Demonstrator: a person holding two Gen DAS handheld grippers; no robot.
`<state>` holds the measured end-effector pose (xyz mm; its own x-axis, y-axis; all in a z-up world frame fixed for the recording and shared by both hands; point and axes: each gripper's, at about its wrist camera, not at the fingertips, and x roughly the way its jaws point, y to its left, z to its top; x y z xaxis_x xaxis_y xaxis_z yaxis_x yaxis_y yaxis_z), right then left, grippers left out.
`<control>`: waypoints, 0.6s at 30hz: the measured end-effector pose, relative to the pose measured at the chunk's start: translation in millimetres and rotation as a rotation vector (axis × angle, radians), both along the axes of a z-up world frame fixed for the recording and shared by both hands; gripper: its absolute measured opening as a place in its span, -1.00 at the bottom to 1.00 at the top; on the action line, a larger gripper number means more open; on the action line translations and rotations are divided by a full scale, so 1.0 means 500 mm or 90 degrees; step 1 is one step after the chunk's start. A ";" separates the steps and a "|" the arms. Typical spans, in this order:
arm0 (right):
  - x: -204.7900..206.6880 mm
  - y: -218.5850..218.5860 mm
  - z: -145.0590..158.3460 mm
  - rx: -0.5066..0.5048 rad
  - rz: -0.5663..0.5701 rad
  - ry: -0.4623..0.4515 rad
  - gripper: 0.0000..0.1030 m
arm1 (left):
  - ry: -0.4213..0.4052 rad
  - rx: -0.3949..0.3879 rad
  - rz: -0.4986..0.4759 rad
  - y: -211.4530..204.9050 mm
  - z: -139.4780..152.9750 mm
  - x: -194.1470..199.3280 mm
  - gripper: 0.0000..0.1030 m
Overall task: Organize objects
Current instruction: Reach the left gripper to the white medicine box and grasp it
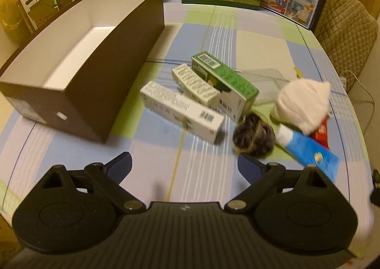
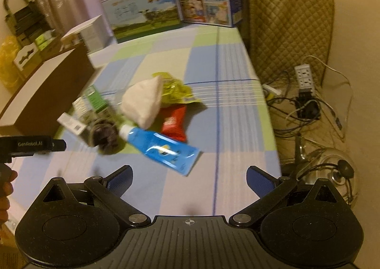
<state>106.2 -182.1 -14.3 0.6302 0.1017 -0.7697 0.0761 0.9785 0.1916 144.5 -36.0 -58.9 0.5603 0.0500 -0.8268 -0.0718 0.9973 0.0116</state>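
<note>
Checked tablecloth (image 1: 261,39), brown box (image 1: 99,93), cartons (image 1: 182,110), blue tube (image 1: 308,152), perhaps a hair scrunchie (image 1: 254,136)

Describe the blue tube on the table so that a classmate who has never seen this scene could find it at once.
Start at the big brown open box on the checked tablecloth, then look to the pile of small things beside it. The blue tube lies flat at the pile's near edge, its white cap tucked under a white cloth bundle. It is the only bright blue, glossy thing there.

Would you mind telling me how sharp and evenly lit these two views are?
Left wrist view: warm dim light, motion blur smears the white cartons, fisheye bends the brown open box. Right wrist view: same orange cast, blurred blue tube.
</note>
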 end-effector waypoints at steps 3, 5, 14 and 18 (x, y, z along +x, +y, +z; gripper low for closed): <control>0.010 -0.014 -0.002 0.000 -0.021 0.005 0.94 | 0.000 0.005 0.005 -0.001 -0.011 0.041 0.82; 0.015 -0.019 -0.003 -0.002 -0.032 0.008 0.94 | 0.004 0.003 0.009 -0.001 -0.020 0.066 0.82; 0.045 -0.015 -0.017 -0.004 -0.044 0.030 0.94 | 0.030 0.008 0.018 -0.003 -0.071 0.146 0.83; 0.059 -0.004 -0.028 -0.002 -0.041 0.040 0.94 | 0.047 -0.001 0.022 0.011 -0.086 0.154 0.83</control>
